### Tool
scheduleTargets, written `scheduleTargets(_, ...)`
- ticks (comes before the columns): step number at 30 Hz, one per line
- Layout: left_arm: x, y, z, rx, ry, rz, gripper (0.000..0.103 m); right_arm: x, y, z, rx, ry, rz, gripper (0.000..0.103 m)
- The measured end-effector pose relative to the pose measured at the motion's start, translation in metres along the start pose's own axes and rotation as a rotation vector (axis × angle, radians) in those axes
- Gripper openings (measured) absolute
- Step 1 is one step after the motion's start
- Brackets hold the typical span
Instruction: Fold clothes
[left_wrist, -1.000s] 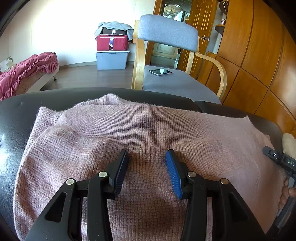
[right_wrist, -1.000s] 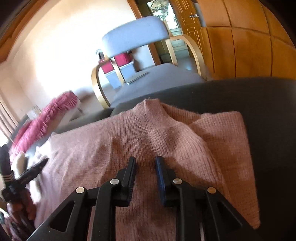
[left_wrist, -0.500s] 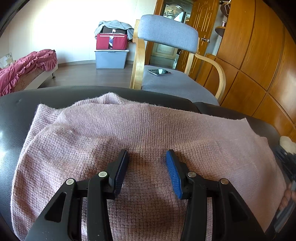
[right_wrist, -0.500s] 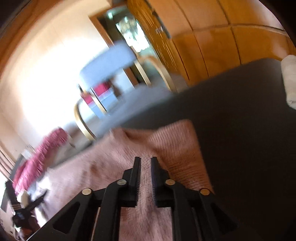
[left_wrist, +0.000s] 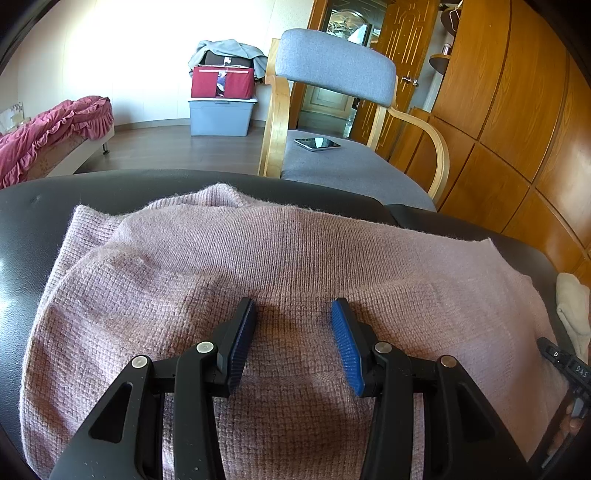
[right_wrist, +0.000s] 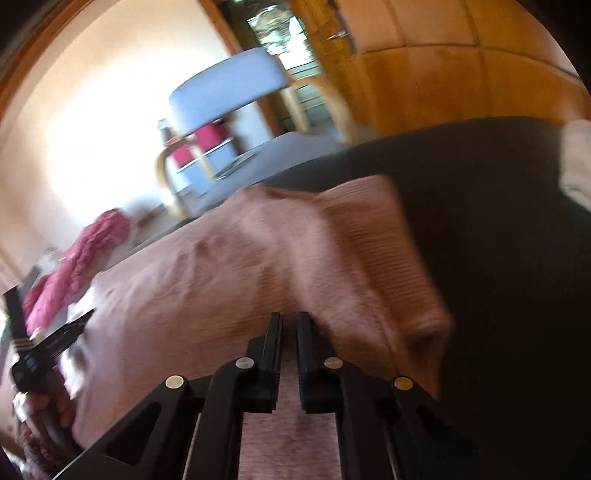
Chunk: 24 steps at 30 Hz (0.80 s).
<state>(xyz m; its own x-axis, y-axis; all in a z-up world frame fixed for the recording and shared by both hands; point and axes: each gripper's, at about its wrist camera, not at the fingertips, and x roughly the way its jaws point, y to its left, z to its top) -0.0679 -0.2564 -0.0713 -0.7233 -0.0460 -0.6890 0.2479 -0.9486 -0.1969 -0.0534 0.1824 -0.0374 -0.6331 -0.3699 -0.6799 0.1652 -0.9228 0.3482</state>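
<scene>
Pink knit sweater (left_wrist: 295, 266) lies spread flat on a black padded surface (left_wrist: 33, 221), filling most of the left wrist view.

L gripper (left_wrist: 293, 314) hangs over the sweater's middle, angled down. Its fingers (left_wrist: 242, 336) stand about half open w/ blue ribbed pads facing each other; only bare knit shows between them, nothing pinched. Sweater runs out to both sides of these fingers and well ahead of them, up to a small peak of fabric at the far edge.

R gripper (right_wrist: 290, 323) sits at the sweater's (right_wrist: 221, 288) right-hand portion; view is motion-blurred. Its fingers (right_wrist: 275, 343) have just been closing and are now nearly together, a thin slot left. Pink knit shows in that slot, so they appear clamped on a fold of the sweater, though blur makes the exact contact hard to read. Just right of these fingers a ribbed edge of the sweater is bunched and lifted off the surface, curling over.

Far left in the right wrist view, a hand (right_wrist: 44, 406) grips the other tool's handle.

A cream cloth (left_wrist: 572, 314) lies right of the sweater, touching or nearly so. Beyond the fingers: grey armchair (left_wrist: 332, 66) w/ wood arms, a tablet (left_wrist: 317, 144) on its seat, a red bag (left_wrist: 221, 81) on a grey bin (left_wrist: 221, 118), and a bed w/ red cover (left_wrist: 51, 129) to the left.
</scene>
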Motion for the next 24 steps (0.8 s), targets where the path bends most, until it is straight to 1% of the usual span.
scheduleTargets(3, 0.0, 0.0, 0.0, -0.002, 0.0, -0.001, 0.046, 0.0, -0.001, -0.001, -0.012, -0.009, -0.029, 0.004)
scheduleTargets(4, 0.0, 0.0, 0.0, -0.002, 0.0, -0.001, 0.046, -0.004, 0.001, -0.002, -0.026, -0.024, -0.021, 0.008)
scheduleTargets(7, -0.001, 0.001, 0.0, -0.002, 0.0, -0.002, 0.046, -0.023, 0.006, -0.005, -0.06, -0.087, 0.042, 0.012)
scheduleTargets(8, -0.001, 0.001, 0.0, -0.003, 0.0, -0.002, 0.046, -0.028, 0.008, -0.007, -0.065, -0.087, 0.082, 0.013)
scheduleTargets(10, -0.001, 0.0, 0.0, -0.004, 0.0, -0.003, 0.047, -0.021, 0.015, -0.015, -0.087, -0.015, 0.149, 0.015)
scheduleTargets(11, -0.002, 0.0, 0.0, -0.004, 0.0, -0.004, 0.047, -0.016, 0.018, -0.02, -0.101, 0.024, 0.167, 0.015)
scheduleTargets(13, -0.002, 0.001, 0.0, -0.006, 0.0, -0.006, 0.047, -0.014, 0.023, -0.032, -0.13, 0.065, 0.159, 0.015)
scheduleTargets(15, -0.002, 0.001, 0.0, -0.007, 0.0, -0.008, 0.047, -0.015, 0.021, -0.033, -0.132, 0.069, 0.125, 0.015)
scheduleTargets(16, -0.002, 0.001, 0.0, -0.008, 0.0, -0.009, 0.047, -0.016, 0.02, -0.033, -0.136, 0.072, 0.094, 0.012)
scheduleTargets(18, -0.002, 0.001, 0.0, -0.011, -0.001, -0.012, 0.047, -0.018, 0.016, -0.034, -0.15, 0.071, 0.05, 0.011)
scheduleTargets(20, -0.002, 0.001, 0.0, -0.012, -0.001, -0.014, 0.047, -0.02, 0.014, -0.032, -0.151, 0.057, -0.005, 0.008)
scheduleTargets(21, -0.002, 0.001, 0.0, -0.013, -0.001, -0.014, 0.047, -0.021, 0.012, -0.032, -0.144, 0.05, -0.017, 0.008)
scheduleTargets(22, -0.001, 0.001, 0.0, -0.013, -0.001, -0.014, 0.047, -0.023, 0.008, -0.031, -0.13, 0.042, -0.013, 0.008)
scheduleTargets(24, -0.001, 0.001, 0.0, -0.013, -0.001, -0.013, 0.047, -0.03, -0.002, -0.032, -0.084, 0.021, 0.023, 0.009)
